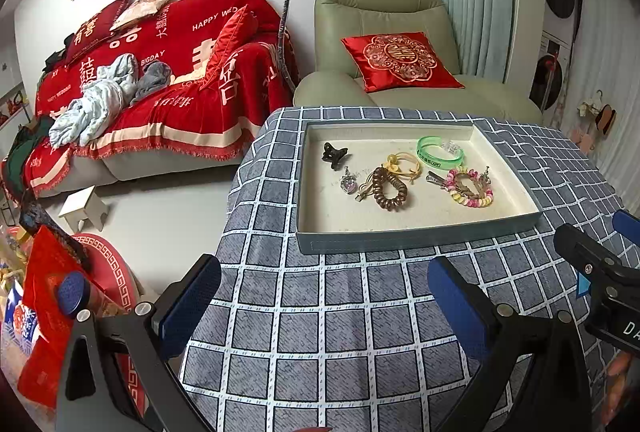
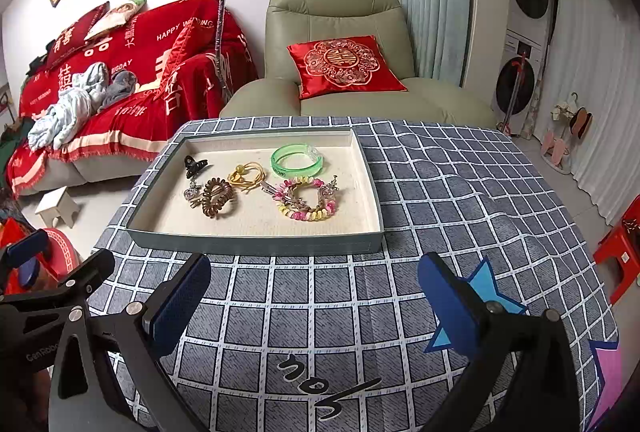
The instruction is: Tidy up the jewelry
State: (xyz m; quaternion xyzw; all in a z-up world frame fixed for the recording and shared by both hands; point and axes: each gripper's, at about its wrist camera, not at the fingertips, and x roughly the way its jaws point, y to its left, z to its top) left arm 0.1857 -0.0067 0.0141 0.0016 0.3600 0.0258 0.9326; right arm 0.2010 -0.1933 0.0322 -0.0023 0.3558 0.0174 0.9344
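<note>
Jewelry sits all together inside a flat tray [image 2: 256, 246] with low grey walls and a cream floor. The tray rests on a table with a blue-grey checked cloth [image 2: 320, 312]. At the back of the tray lies a green bangle [image 2: 297, 161]. Just beside it is a yellow cord tie [image 2: 246, 176] with a round bead. A small black claw clip [image 2: 195, 165] lies in the back left part. Nearer the front, a brown coil hair tie [image 2: 218, 198] lies touching some little silver charms [image 2: 191, 192]. To its right is a pink and yellow coil tie [image 2: 306, 206], with a silver clip [image 2: 269, 188] touching its left edge. The left gripper [image 1: 324, 308] hangs above the cloth in front of the tray, its two blue pads spread wide and holding nothing. The right gripper [image 2: 314, 302] hangs in front of the tray too, its pads also wide apart and empty. A blue star sticker [image 2: 486, 286] is on the cloth near the right gripper. Behind the table stands a green armchair [image 2: 336, 8] with a red cushion [image 2: 344, 66] on its seat. A sofa with a red blanket [image 2: 132, 72] is to the left.
</note>
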